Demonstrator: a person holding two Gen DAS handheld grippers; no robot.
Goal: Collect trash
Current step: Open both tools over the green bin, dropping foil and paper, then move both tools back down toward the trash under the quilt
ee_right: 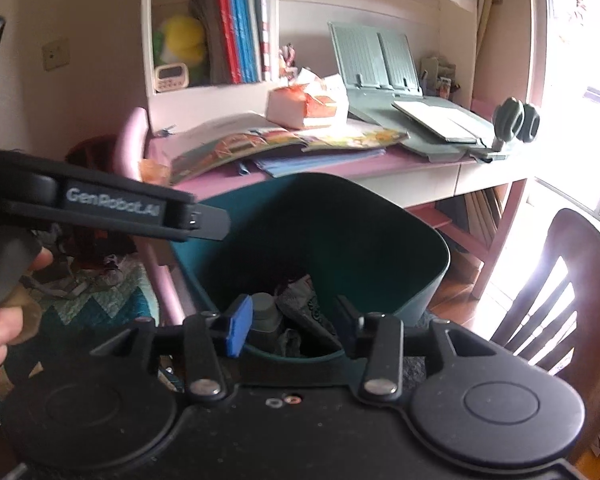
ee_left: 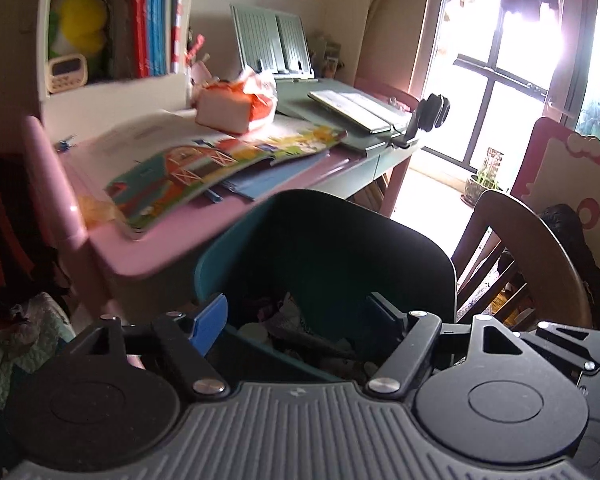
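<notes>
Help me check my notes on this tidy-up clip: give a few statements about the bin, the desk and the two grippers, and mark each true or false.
1. The teal bin already has rubbish in it. True.
2. The left gripper is clamped on a wrapper. False: its jaws stand apart with nothing between them, above the open bin.
3. The right gripper is open and holds nothing. True.
4. The pink desk is bare. False: a picture book, an orange and white tissue pack and a grey book stand lie on it.
5. A crumpled yellowish wrapper lies at the desk's near left corner. True.
</notes>
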